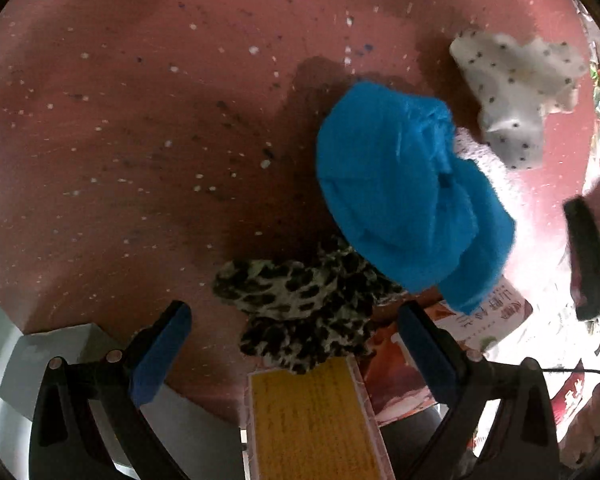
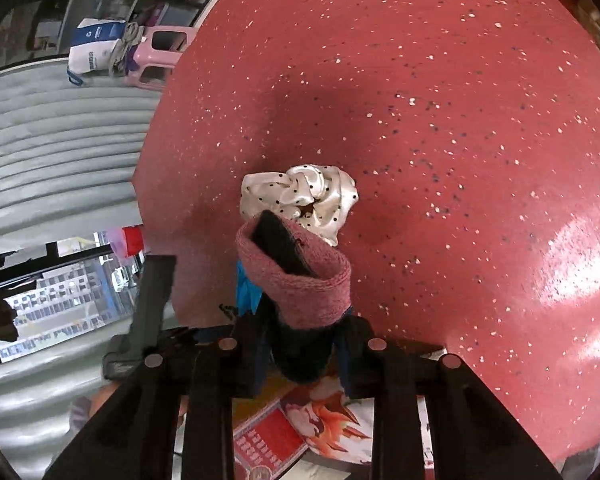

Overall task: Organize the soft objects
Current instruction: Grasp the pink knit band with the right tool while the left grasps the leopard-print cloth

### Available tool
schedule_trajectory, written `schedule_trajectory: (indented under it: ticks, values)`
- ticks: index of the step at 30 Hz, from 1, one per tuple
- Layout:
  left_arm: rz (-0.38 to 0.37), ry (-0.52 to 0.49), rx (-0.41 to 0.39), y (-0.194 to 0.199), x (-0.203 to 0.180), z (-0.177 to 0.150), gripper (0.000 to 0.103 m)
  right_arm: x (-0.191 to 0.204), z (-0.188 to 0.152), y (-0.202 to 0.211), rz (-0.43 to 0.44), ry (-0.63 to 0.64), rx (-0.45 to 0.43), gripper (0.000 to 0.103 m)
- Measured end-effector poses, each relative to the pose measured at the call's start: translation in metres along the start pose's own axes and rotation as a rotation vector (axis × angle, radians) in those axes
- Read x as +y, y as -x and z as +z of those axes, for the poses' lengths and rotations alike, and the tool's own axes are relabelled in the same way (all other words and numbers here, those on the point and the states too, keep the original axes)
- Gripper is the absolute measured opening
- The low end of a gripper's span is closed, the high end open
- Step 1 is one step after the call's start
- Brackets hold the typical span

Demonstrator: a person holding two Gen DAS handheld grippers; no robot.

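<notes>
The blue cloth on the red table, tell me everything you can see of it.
The blue cloth is a bright, matte, soft-looking fabric, bunched into a rounded heap with folds and a tail hanging toward the camera. It lies on the speckled red table, overlapping the leopard-print scrunchie and a printed packet. Neither gripper holds it.

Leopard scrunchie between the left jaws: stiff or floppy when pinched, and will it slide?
Probably floppy: the leopard scrunchie lies in loose ruffles, so it should squash flat between the left gripper pads. Likely light for its bulk, being gathered fabric. It may drag rather than roll, since it partly rests on the yellow box.
</notes>
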State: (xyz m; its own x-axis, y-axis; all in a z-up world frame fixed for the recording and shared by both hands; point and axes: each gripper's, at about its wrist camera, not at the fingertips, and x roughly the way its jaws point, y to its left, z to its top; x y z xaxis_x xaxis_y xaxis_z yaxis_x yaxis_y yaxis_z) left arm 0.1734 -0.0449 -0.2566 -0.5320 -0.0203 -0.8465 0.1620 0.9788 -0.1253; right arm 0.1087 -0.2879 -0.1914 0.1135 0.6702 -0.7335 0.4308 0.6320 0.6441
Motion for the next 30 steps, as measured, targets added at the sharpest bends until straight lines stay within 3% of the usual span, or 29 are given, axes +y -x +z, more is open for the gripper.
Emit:
schedule_trajectory:
  ticks: [4,7,8,9,10,18,27,30]
  values:
    - [-0.054,0.018,0.012,-0.009,-0.001,0.003,0.094,0.004,-0.004,0.000,0.012,0.011,0.005,0.029]
    - [-0.067,0.016,-0.006,-0.008,-0.006,0.000,0.077,0.003,-0.007,0.005,0.010,0.023,0.000,0.029]
    - [-0.043,0.004,-0.013,-0.006,-0.008,-0.001,0.059,0.002,-0.008,0.005,0.009,0.028,0.000,0.029]
    - [-0.039,-0.007,-0.024,-0.003,-0.010,-0.002,0.028,0.002,-0.009,0.005,0.006,0.029,0.002,0.029]
    - [-0.081,-0.005,-0.033,0.001,-0.009,-0.003,0.023,0.001,-0.011,0.005,0.004,0.028,0.003,0.029]
    - [-0.109,0.046,-0.139,0.025,0.001,-0.024,0.022,-0.006,-0.019,0.016,-0.029,0.043,-0.026,0.029]
    - [-0.129,0.010,-0.309,0.068,-0.023,-0.061,0.022,-0.025,-0.023,0.031,-0.053,-0.006,-0.070,0.029]
    - [-0.124,-0.006,-0.332,0.083,-0.028,-0.054,0.022,-0.028,-0.027,0.036,-0.059,-0.006,-0.075,0.029]
